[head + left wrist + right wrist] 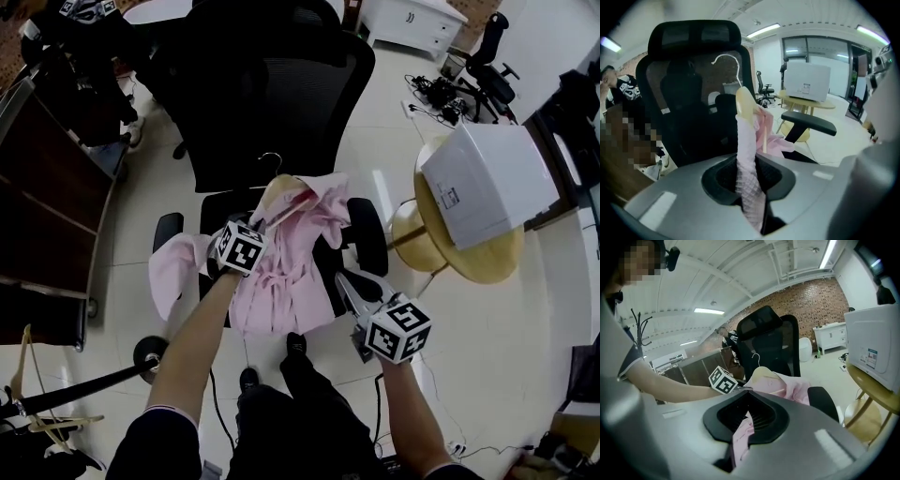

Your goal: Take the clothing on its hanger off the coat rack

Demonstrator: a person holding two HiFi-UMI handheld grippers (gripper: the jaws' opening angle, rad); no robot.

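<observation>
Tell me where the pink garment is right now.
Mid head view, the pink garment lies across the black office chair, pinched by the left gripper and right gripper.

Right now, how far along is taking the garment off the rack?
Done: the garment, on its hanger, lies on the chair, off the rack. In hand: the left gripper and right gripper hold its fabric, jaws shut. Left: probably only to let go.

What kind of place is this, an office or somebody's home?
Most likely an office or lab workspace, not a home: a black mesh office chair stands on a glossy tiled floor, strip lights hang from an open ceiling, and cables lie loose on the floor.
</observation>
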